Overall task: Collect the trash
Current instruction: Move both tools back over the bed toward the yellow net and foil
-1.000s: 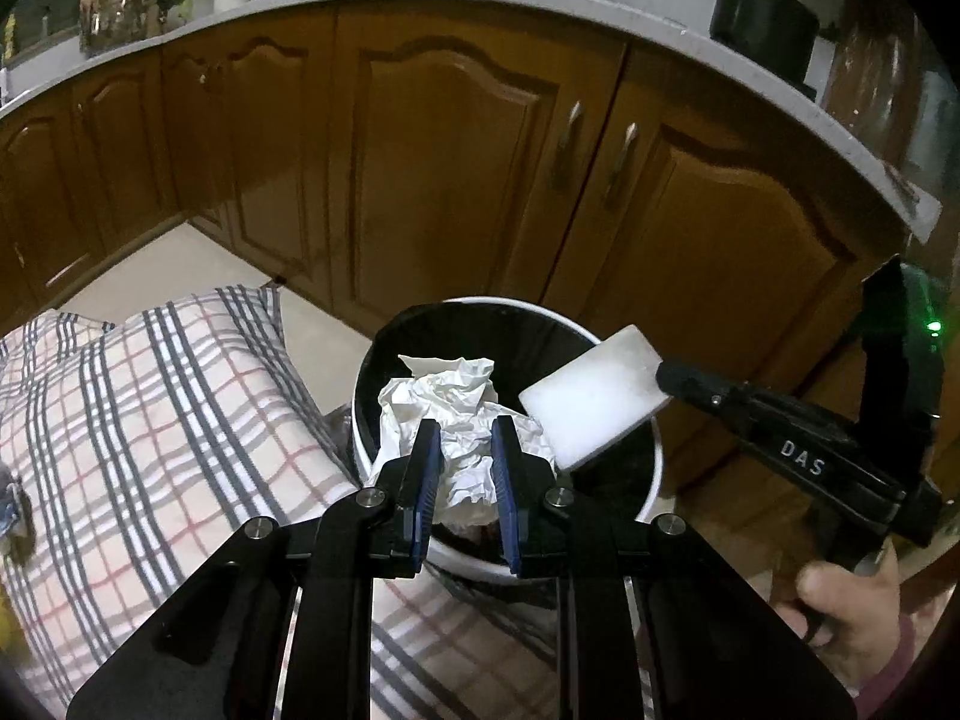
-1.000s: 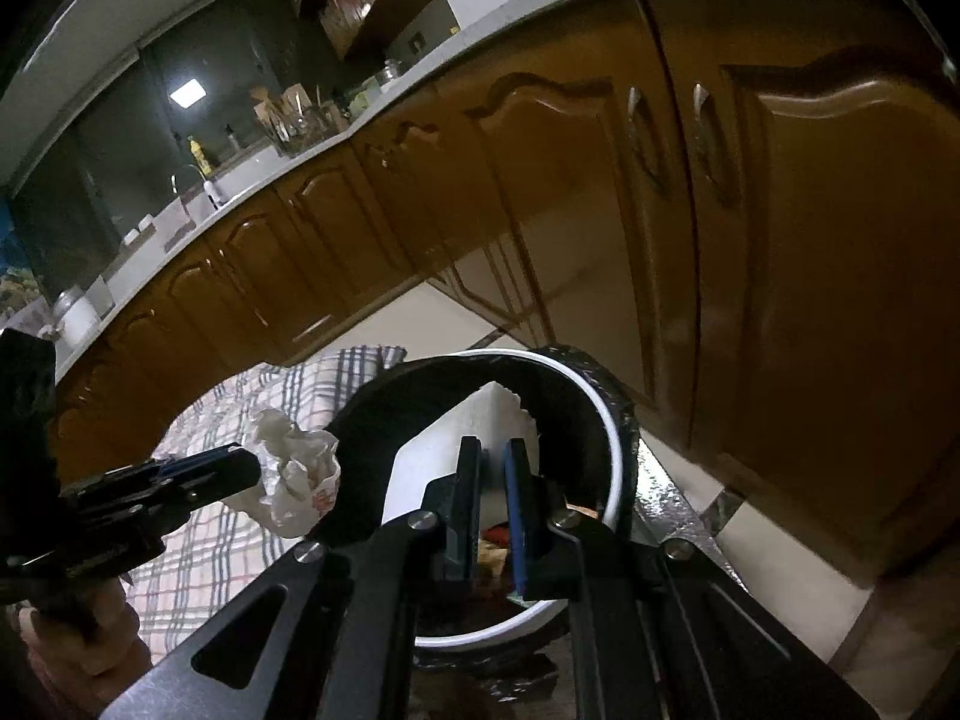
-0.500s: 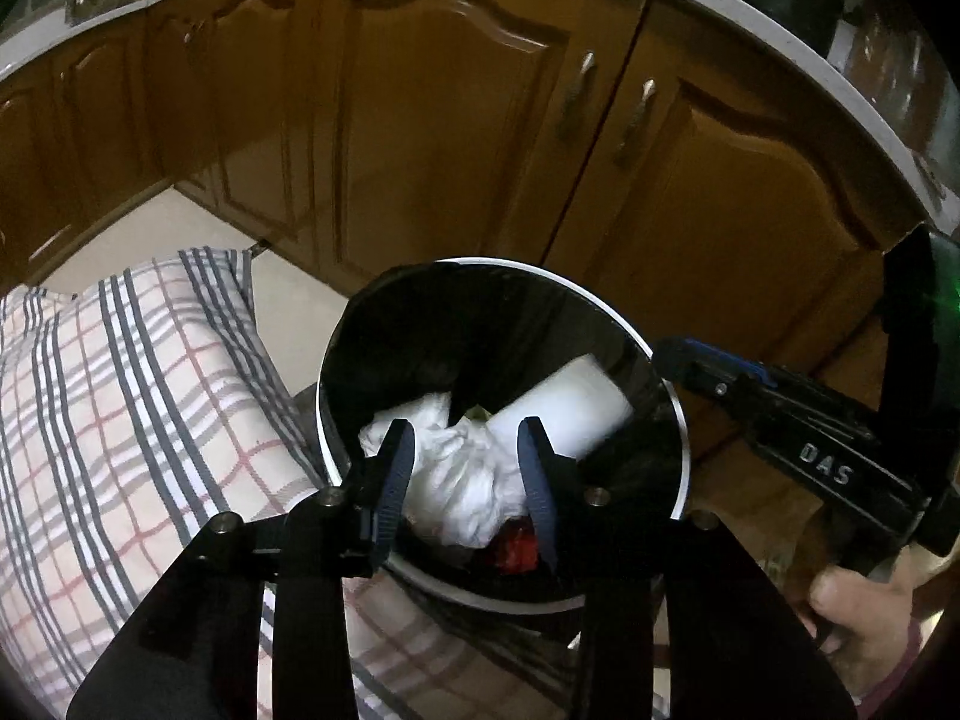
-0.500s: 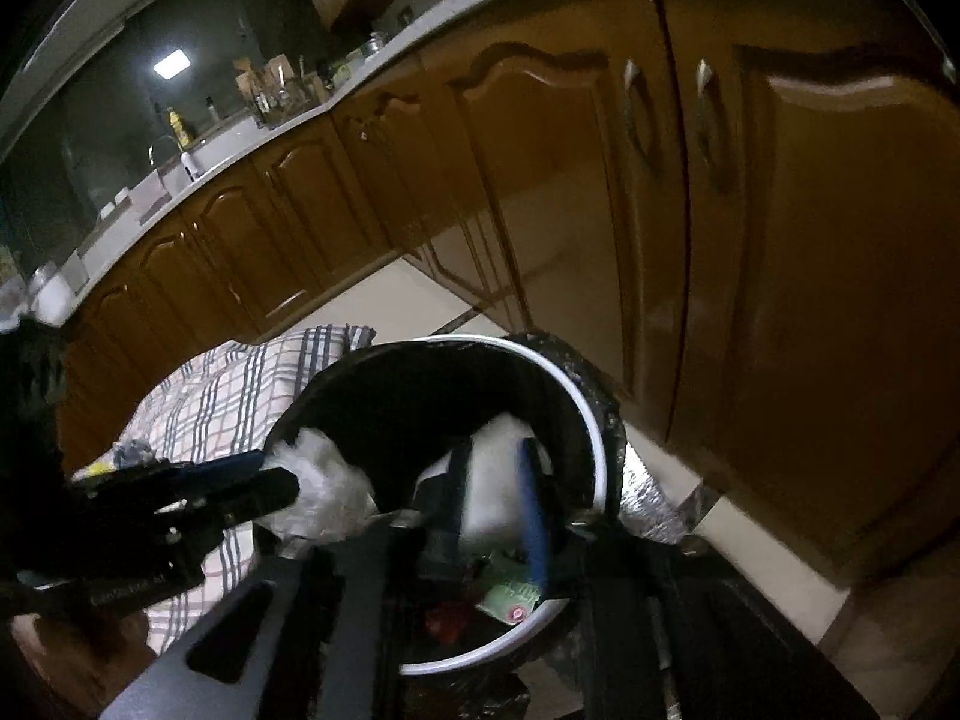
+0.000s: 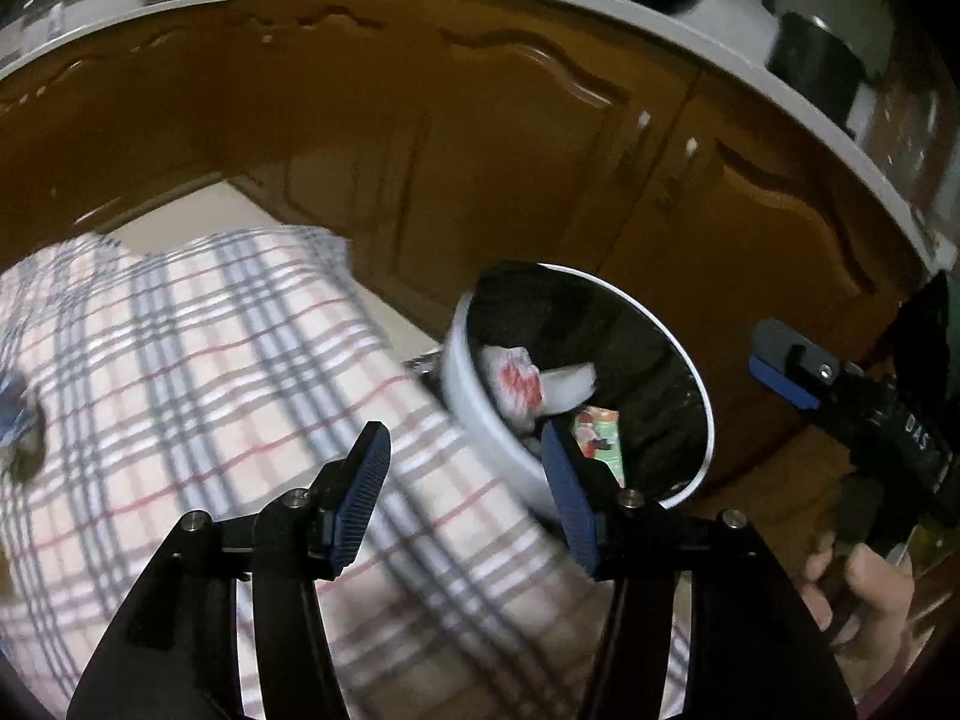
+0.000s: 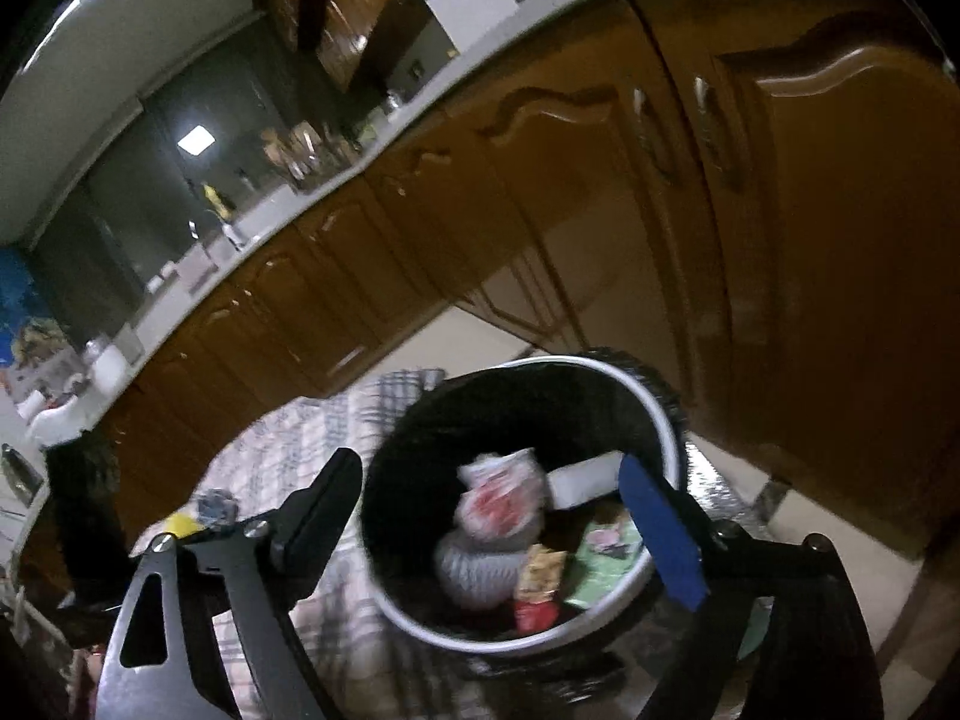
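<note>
**Both grippers empty, trash down in the bin**

Ahead of my right gripper (image 6: 510, 522), just below its tips, stands the bin (image 6: 669, 420), white-rimmed with a black liner. Its jaws are opening wide with nothing between the 2 pads; the bin's mouth shows through the gap. Down inside lie the crumpled paper (image 6: 501, 495) with red marks, the white block (image 6: 585, 477) touching it on the right, a green packet (image 6: 603, 564) and a red and yellow wrapper (image 6: 537, 585) nearer me. A grey wad sits under the paper.

My left gripper (image 5: 465, 495) hangs over the checked pillow (image 5: 198, 360), with the bin (image 5: 474, 396) just beyond its right finger. Its jaws are opening too, and they press on nothing; only pillow cloth and the bin's near wall show between them. From this side I see the paper (image 5: 516, 381) and the block (image 5: 570, 384) resting together inside the bin, the green packet (image 5: 597, 432) beside them.

Off to the right of my left gripper, my right hand (image 5: 864, 594) grips the other tool's handle, its blue pad (image 5: 780, 381) past the far side of the rim. Behind the bin run brown cabinets (image 6: 840, 240) under a pale counter. The left view is blurred.
</note>
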Tool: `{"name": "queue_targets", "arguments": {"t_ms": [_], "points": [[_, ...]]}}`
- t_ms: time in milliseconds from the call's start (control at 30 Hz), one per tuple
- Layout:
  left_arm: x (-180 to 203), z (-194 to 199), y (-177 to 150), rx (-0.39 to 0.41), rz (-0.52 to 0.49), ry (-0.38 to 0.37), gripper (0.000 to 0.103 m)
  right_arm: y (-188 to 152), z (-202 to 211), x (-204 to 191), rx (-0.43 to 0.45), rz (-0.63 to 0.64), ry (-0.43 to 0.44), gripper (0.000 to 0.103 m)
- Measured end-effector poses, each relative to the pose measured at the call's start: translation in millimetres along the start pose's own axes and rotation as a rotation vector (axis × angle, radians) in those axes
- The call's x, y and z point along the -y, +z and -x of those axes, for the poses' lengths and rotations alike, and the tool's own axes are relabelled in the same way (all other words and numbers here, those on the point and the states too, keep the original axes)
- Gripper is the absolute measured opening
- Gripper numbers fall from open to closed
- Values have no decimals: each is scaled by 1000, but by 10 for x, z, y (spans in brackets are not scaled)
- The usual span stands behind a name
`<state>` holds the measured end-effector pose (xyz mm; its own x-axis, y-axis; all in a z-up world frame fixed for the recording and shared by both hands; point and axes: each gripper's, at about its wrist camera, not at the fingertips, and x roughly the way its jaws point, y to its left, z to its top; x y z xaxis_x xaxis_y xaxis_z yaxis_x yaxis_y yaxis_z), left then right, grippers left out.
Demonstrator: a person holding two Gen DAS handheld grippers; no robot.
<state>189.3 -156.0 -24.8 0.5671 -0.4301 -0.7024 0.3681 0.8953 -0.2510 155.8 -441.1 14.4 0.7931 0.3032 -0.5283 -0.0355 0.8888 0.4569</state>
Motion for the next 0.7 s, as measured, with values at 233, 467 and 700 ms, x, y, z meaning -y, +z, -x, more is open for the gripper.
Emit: {"name": "queue_targets", "arguments": {"t_ms": [233, 467, 700], "points": [[-532, 433, -271, 56, 104, 66, 53, -223, -16, -362, -17, 17, 72, 91], [-1008, 740, -549, 79, 201, 125, 54, -490, -199, -741, -90, 53, 129, 91], [-1384, 1043, -888, 102, 280, 189, 55, -738, -407, -1069, -163, 68, 187, 91]]}}
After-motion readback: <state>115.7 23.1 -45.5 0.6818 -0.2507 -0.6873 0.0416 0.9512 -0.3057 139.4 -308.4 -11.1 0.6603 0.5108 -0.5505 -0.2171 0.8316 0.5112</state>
